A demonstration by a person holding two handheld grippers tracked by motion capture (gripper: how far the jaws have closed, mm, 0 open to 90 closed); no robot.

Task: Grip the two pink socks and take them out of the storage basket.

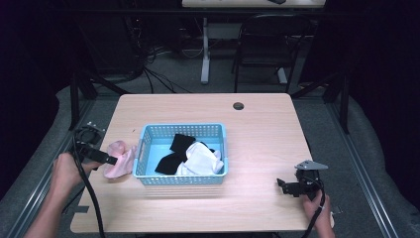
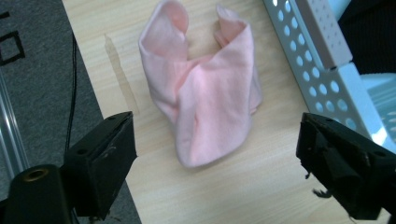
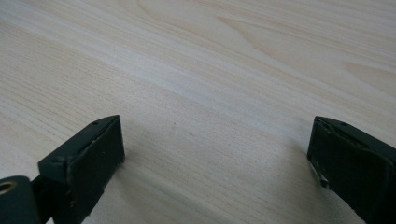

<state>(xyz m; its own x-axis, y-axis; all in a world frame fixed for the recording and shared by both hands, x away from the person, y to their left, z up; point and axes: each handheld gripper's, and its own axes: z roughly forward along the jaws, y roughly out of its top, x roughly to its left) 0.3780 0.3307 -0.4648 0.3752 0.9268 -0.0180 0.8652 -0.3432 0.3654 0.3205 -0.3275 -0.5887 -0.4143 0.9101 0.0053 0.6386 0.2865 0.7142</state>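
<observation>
Crumpled pink fabric sock (image 2: 203, 91) lies free beside perforated blue plastic basket (image 1: 148, 148); left gripper (image 2: 217, 154) gapes empty, right gripper (image 3: 215, 154) idles wide apart over the wooden table (image 3: 210, 60)

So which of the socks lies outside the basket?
The pink sock: it lies on the table, left of the blue basket. The black and white socks lie inside it.

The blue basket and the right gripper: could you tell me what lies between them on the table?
Nothing: in the high view, the stretch from the blue basket to the right gripper is bare table.
</observation>
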